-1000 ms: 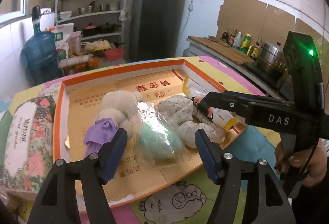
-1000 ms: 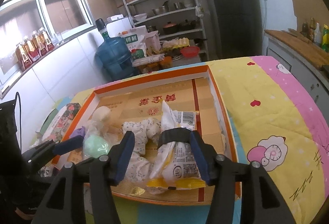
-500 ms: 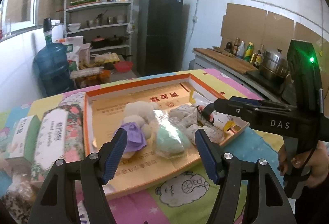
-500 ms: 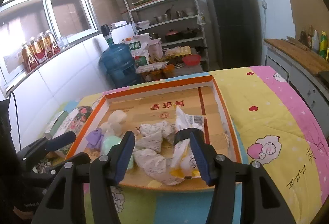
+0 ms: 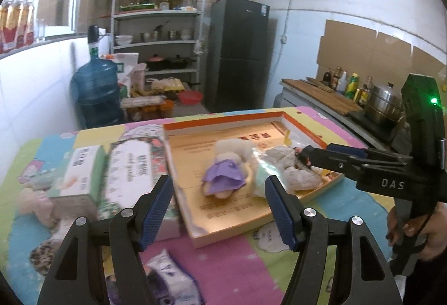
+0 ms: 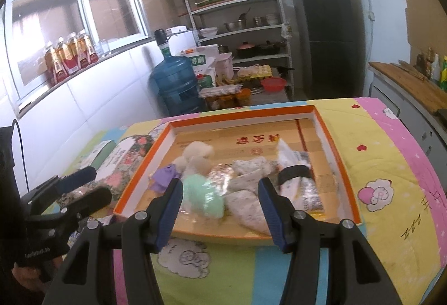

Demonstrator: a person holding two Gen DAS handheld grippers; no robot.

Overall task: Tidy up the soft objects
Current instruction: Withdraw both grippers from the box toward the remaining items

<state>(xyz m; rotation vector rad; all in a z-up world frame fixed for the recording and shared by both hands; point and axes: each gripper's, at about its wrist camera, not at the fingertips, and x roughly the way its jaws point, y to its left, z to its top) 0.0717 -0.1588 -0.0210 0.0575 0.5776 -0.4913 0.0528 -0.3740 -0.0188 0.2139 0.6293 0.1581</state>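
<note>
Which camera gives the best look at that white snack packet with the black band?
The right wrist view: the snack packet lies unobstructed inside the orange tray, black band and barcode visible. In the left wrist view the right gripper covers nearly all of it.

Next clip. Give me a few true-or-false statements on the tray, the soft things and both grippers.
1. The tray holds a doll in a purple dress. True.
2. The left gripper grips the mint toy. False: its fingers are open and empty.
3. The bagged packet lies outside the tray. False: it lies inside, at the right.
4. Tissue packs lie left of the tray. True.
5. The right gripper holds nothing. True.
</note>
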